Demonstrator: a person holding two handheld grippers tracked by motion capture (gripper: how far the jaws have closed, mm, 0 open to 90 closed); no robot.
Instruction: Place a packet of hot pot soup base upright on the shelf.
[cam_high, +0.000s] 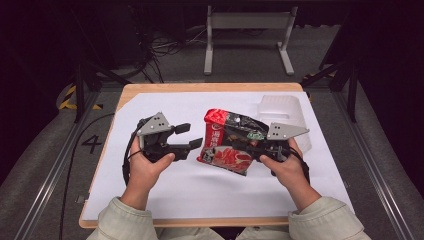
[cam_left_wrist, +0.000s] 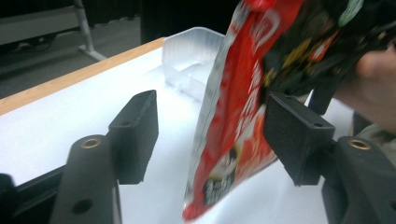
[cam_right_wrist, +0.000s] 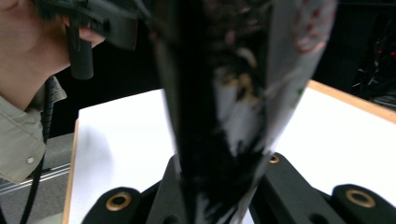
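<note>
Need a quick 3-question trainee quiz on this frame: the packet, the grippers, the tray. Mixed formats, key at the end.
1. True or false: the left gripper clamps the red packet.
2. Which gripper holds the packet? A) left B) right C) both
3. Fill in: the clear plastic tray sits at the table's far ____ corner, seen from the high view.

Key:
1. False. Its pads stand apart; the packet's edge hangs between them, and whether one pad touches it is unclear.
2. B. In the right gripper view the jaws are shut on the packet.
3. Right.
</note>
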